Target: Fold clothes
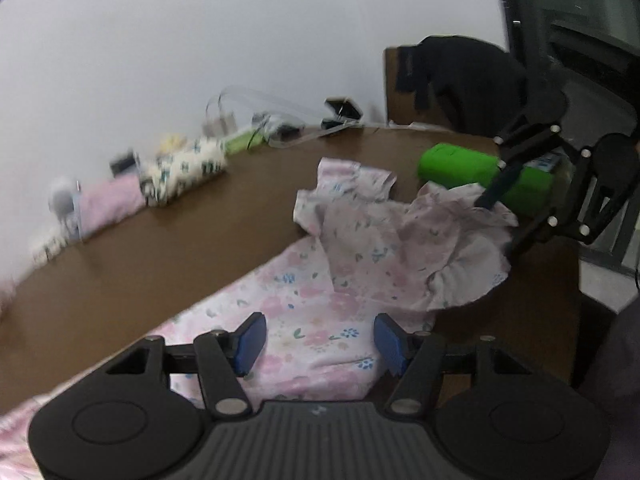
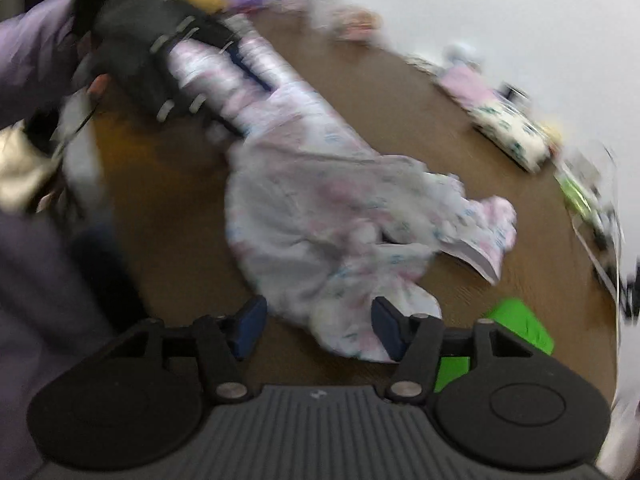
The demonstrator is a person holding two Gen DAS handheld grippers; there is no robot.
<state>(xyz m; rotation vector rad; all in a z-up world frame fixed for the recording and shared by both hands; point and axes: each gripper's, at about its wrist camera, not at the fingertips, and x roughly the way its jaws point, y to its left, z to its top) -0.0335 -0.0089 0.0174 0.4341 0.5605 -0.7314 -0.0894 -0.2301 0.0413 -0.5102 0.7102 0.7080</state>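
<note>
A pink floral garment (image 1: 360, 256) lies crumpled along the brown table (image 1: 160, 248), its ruffled end bunched at the right. My left gripper (image 1: 316, 340) is open, its blue pads (image 1: 250, 342) wide apart over the flat near end of the cloth. In the blurred right wrist view the same garment (image 2: 320, 208) stretches away, and my right gripper (image 2: 318, 326) is open with the ruffled hem lying between its pads. The right gripper (image 1: 504, 220) also shows at the ruffled end in the left wrist view. The left gripper (image 2: 224, 92) sits at the far end of the cloth.
Folded clothes (image 1: 184, 172) and small items line the wall at the table's far edge. A green block (image 1: 460, 164) lies beside the ruffled end. A chair with a dark garment (image 1: 460, 80) stands behind the table. A purple sleeve (image 2: 32, 60) is at the left.
</note>
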